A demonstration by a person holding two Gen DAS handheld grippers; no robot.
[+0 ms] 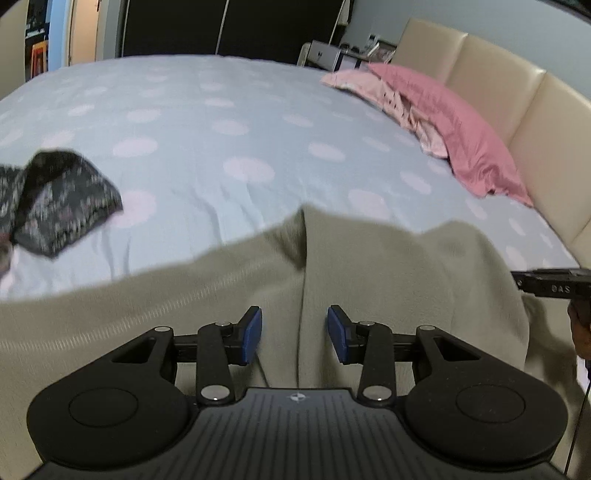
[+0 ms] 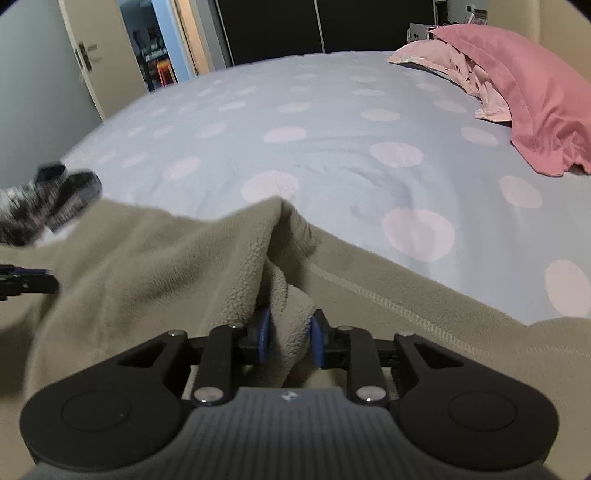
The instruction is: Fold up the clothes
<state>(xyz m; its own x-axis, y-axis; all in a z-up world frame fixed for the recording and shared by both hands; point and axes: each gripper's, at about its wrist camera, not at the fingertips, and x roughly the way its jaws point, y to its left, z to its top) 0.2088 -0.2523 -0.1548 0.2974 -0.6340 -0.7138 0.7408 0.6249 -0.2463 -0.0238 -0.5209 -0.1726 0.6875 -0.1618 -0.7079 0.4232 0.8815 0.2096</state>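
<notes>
A beige fleece garment lies spread over the near part of a bed, filling the lower half of both wrist views. Its far edge is rumpled, with a raised fold near the middle. A stitched hem runs along its right side in the right wrist view.

The right gripper pinches a bunched fold of the fleece between its blue pads; the cloth fills the gap and both pads press on it. The left gripper hangs just above the fleece with its jaws spread and nothing between its blue pads; a crease in the cloth runs under the gap. Each gripper's tip also shows at the edge of the other's view, over the same garment.

The bedsheet is pale blue with large pale pink dots and lightly wrinkled just beyond the fleece. At the left, near the fleece, lies a dark patterned garment, blurred. At the far right, two pink pillows rest against a cream padded headboard, the darker one on top of the paler. Beyond the bed stand a dark wardrobe and an open doorway.
</notes>
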